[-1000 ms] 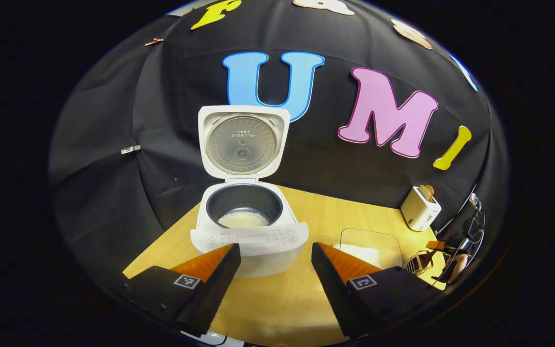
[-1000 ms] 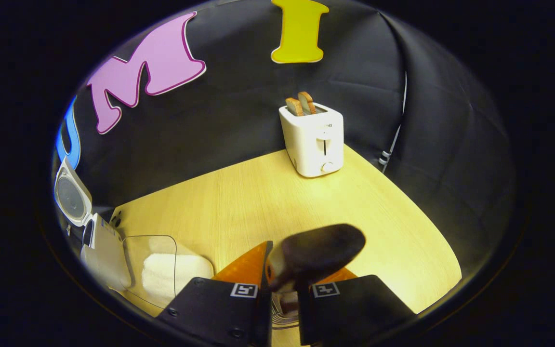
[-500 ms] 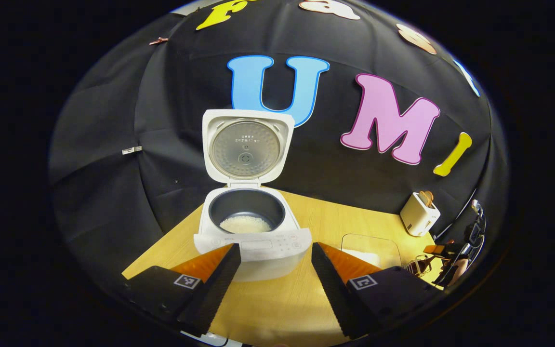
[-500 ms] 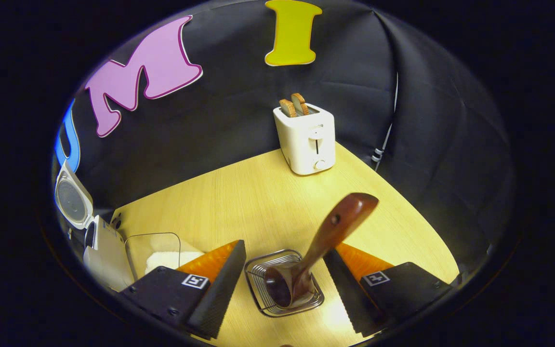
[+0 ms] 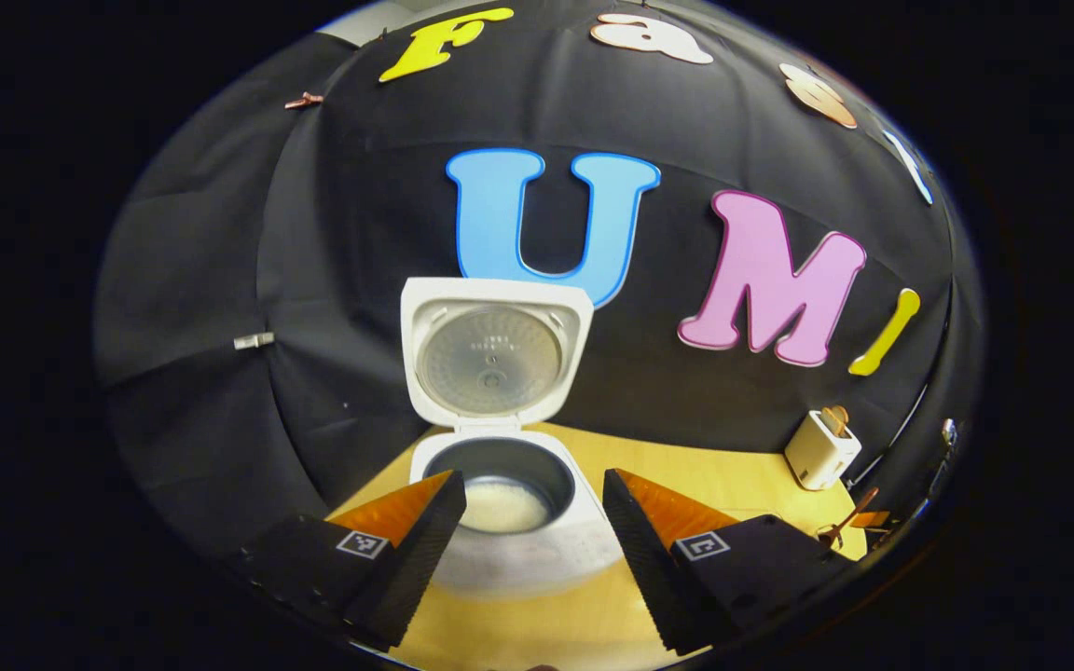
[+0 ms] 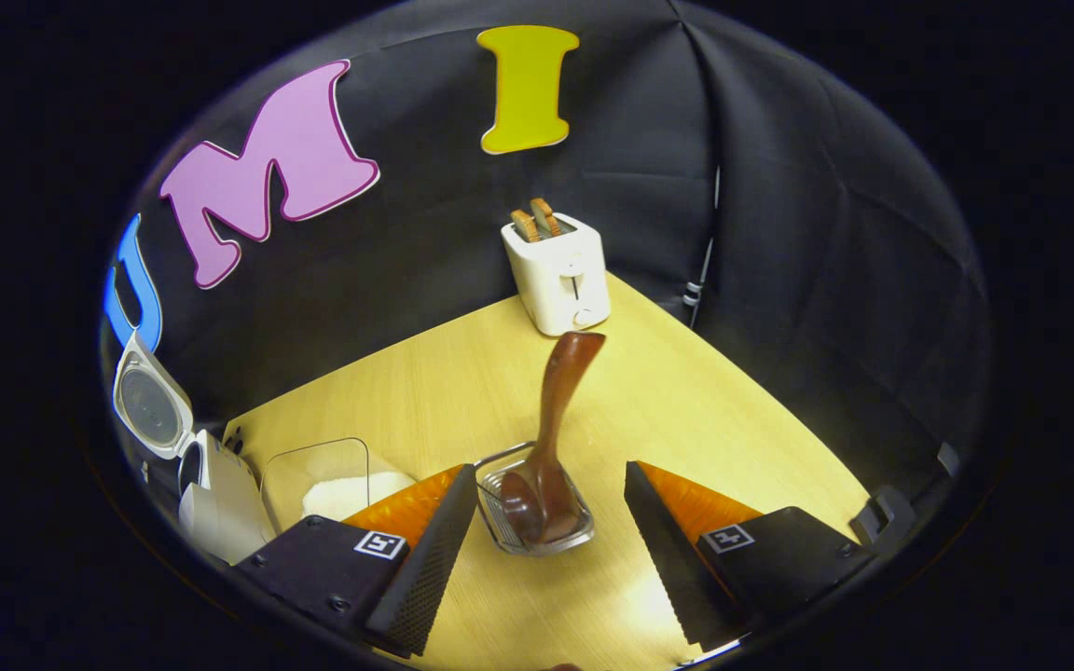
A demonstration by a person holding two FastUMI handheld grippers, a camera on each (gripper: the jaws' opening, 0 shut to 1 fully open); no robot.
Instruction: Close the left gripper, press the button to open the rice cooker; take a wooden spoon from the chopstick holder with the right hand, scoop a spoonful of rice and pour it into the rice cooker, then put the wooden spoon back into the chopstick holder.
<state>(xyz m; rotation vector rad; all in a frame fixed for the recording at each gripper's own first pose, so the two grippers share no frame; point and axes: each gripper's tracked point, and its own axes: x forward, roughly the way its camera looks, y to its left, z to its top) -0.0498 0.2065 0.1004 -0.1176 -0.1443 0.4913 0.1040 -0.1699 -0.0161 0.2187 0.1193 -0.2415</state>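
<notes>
Wooden spoon [image 6: 551, 438] now released (in holder [image 6: 537, 545])

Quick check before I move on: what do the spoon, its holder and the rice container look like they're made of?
Spoon: dark reddish-brown wood, glossy, apparently varnished; highlights run along the handle.
Holder: thin bright metal wire, likely steel; an open grid you can see through.
Rice container: clear plastic or glass, I can't tell which; the table and white rice show through its walls.

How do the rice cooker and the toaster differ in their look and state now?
The rice cooker stands with its lid raised, showing rice in a dark inner pot; the toaster has no lid, and two browned slices stick up from its top slots. The rice cooker is low and rounded, the toaster upright and boxy. Both are white and stand on the wooden table.
</notes>
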